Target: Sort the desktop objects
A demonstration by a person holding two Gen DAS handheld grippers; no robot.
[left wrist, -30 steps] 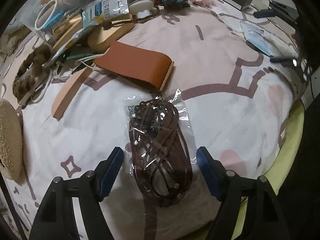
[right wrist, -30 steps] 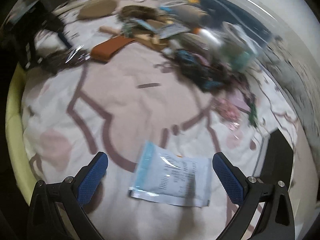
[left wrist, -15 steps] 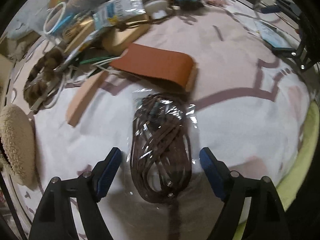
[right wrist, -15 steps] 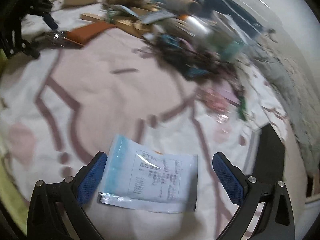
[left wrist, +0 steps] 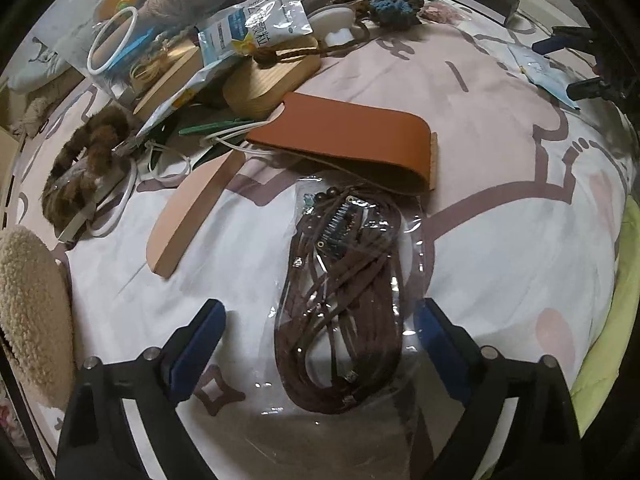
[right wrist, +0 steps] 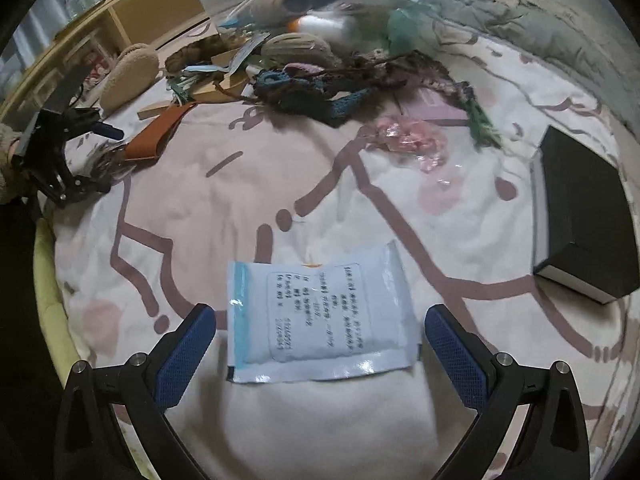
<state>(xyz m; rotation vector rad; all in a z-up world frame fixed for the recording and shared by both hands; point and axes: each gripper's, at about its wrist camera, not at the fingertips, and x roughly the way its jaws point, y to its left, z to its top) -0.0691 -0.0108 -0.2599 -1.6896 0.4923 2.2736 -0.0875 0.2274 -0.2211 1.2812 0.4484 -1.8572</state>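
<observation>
Left wrist view: left gripper [left wrist: 320, 330] opening, jaws spread wide around clear bag of brown cord [left wrist: 344, 304], lying between the blue pads, untouched; tan leather case [left wrist: 348, 140] just beyond.

Right wrist view: right gripper [right wrist: 320, 334] released, straddling flat blue-white packet [right wrist: 320, 320] on blanket [right wrist: 460, 240]; black box [right wrist: 584, 220] ahead-right.

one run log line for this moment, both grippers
left gripper: opening, astride bagged brown cord, no contact | right gripper: open, astride white-blue packet | surface: blanket

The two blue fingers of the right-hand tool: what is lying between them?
In the right wrist view, a pale blue-and-white printed sachet lies flat on the blanket between the right gripper's fingers, touching neither pad.
</observation>
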